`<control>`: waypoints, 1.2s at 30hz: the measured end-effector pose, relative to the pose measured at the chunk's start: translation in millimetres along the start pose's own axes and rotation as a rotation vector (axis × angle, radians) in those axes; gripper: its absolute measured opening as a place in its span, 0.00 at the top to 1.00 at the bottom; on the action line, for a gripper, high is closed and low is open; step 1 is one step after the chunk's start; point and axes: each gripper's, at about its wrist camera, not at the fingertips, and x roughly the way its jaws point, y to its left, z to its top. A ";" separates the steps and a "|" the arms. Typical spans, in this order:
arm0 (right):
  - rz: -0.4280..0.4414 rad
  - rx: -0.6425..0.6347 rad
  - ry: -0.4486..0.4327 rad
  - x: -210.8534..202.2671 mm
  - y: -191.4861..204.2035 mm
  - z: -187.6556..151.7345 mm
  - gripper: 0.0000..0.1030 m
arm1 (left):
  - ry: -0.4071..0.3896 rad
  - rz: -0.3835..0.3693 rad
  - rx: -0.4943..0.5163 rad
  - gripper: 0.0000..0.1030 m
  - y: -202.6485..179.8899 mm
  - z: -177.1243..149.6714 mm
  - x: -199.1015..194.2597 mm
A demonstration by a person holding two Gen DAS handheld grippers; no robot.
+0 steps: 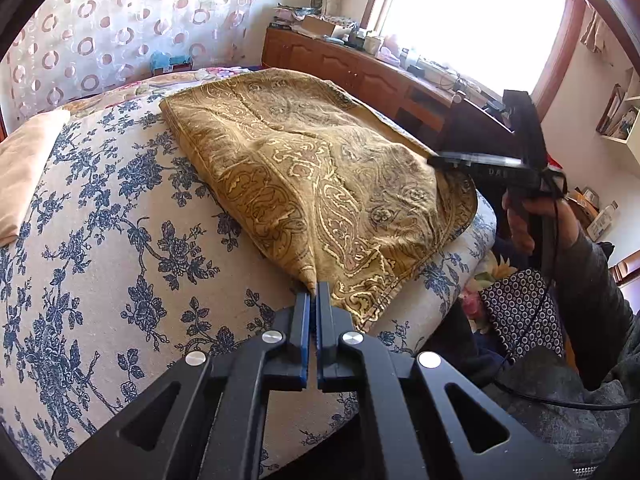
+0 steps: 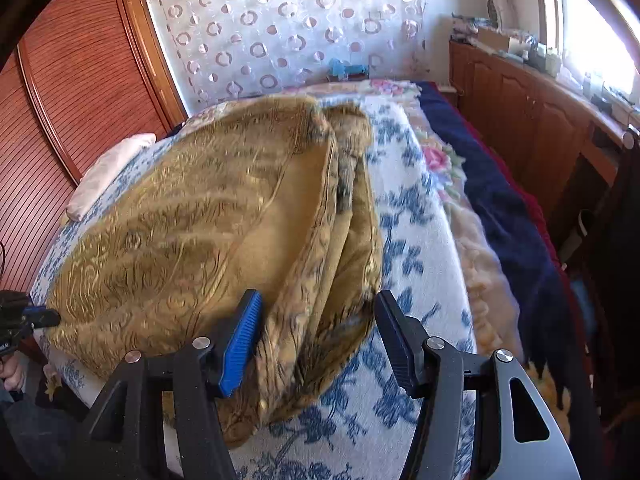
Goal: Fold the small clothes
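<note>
A mustard-gold paisley cloth (image 1: 304, 168) lies folded in layers on the blue-flowered bed cover (image 1: 104, 216). My left gripper (image 1: 314, 294) is shut on the cloth's near corner. My right gripper (image 2: 316, 320) is open, its jaws wide apart around the cloth's (image 2: 192, 224) folded layered edge near the cover's (image 2: 416, 240) side. The right gripper also shows in the left wrist view (image 1: 436, 159) at the cloth's far right edge. The left gripper shows in the right wrist view (image 2: 40, 316) at the cloth's left corner.
A pale pillow (image 1: 24, 168) lies at the left of the bed. A wooden cabinet (image 1: 360, 68) with clutter stands under the bright window. A wooden slatted wardrobe (image 2: 72, 80) stands behind the bed. A dark blue blanket (image 2: 500, 200) lies along the bed's right side.
</note>
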 end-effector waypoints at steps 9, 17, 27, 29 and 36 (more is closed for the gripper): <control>0.052 -0.086 -0.023 60.4 12.0 116.0 0.57 | 0.006 0.008 -0.011 0.98 0.9 0.7 4.2; 0.061 -0.049 0.098 153.4 18.1 172.1 0.57 | 0.023 0.012 -0.012 0.97 3.3 -0.9 8.2; -0.095 -0.083 -0.067 105.6 19.7 184.1 0.99 | 0.036 0.015 -0.013 0.66 6.0 -3.3 15.1; -0.125 -0.104 -0.036 107.8 19.2 185.5 0.99 | 0.042 0.014 -0.022 0.66 7.1 -2.8 18.2; -0.138 -0.144 0.051 123.0 22.0 181.8 0.74 | 0.036 0.018 -0.033 0.66 10.2 -1.9 17.1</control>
